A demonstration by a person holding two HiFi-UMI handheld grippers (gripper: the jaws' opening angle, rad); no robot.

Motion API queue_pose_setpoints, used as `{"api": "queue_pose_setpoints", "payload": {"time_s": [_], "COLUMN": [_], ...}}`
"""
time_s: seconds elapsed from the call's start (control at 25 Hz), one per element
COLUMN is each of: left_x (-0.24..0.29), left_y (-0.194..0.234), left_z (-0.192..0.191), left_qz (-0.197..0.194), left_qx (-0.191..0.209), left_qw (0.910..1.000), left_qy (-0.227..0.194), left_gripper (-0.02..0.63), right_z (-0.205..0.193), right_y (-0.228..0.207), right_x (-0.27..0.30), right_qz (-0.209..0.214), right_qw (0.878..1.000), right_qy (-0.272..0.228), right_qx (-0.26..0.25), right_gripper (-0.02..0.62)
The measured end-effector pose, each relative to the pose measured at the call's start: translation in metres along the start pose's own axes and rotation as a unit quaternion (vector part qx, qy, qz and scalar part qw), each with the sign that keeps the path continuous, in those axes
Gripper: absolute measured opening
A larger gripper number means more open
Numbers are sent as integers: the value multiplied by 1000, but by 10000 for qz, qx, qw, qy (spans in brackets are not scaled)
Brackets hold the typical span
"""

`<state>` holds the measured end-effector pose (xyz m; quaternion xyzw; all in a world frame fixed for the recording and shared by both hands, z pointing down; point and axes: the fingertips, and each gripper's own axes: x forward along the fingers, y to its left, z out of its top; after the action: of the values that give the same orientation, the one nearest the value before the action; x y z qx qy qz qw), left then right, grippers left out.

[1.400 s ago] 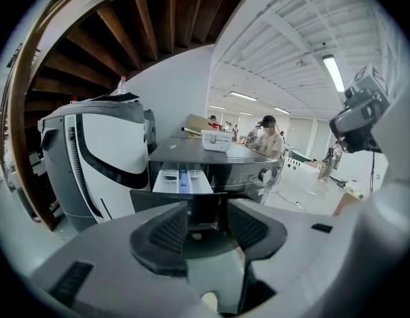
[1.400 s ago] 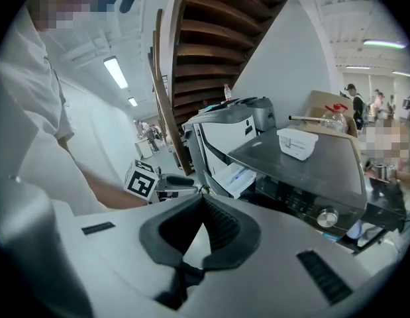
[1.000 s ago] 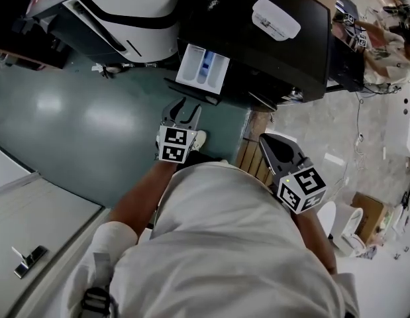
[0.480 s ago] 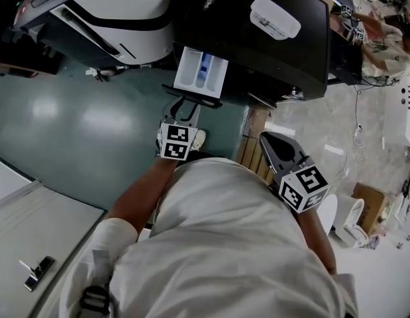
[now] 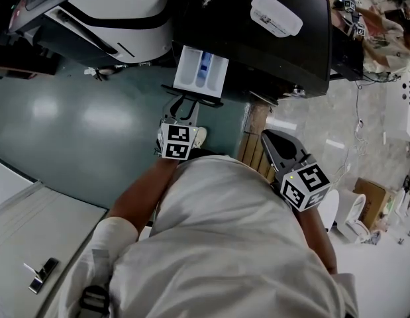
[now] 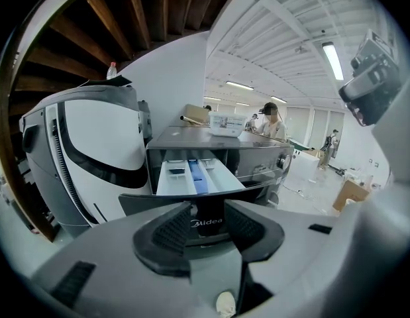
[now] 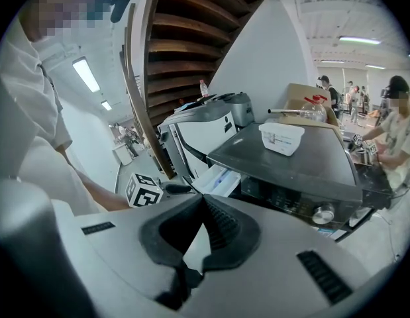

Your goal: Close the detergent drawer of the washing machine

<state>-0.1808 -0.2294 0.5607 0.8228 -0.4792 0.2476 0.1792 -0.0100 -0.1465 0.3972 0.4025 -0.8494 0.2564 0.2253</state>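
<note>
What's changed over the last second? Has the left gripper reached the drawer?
The left gripper has moved forward up to the dark front panel of the white pulled-out detergent drawer. Its jaws are closing, with the panel just ahead of them, not gripped. Unchanged: the drawer is still open, the right gripper shut and hanging back.

Detergent drawer (image 5: 201,71) pulled out of dark washing machine (image 5: 224,25); white compartments, blue insert, dark front panel.
</note>
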Motion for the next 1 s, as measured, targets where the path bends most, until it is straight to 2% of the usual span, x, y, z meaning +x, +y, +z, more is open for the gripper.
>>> {"api": "queue_pose_setpoints", "payload": {"time_s": [0.32,1.0], "left_x": [4,28], "left_y": [2,11], "left_z": [3,24], "left_qz": [20,-46], "left_qx": [-101,33], "left_qw": [9999,10000], "left_qy": [-32,-51], "left_gripper": [152,147], "right_z": [0,3], "right_y": [-6,-19], "right_x": [-2,-17], "right_qz": [-101,-474], "right_qw": [9999,9986], "right_qy": [-28,-153], "right_qx": [27,195], "right_gripper": [3,3]}}
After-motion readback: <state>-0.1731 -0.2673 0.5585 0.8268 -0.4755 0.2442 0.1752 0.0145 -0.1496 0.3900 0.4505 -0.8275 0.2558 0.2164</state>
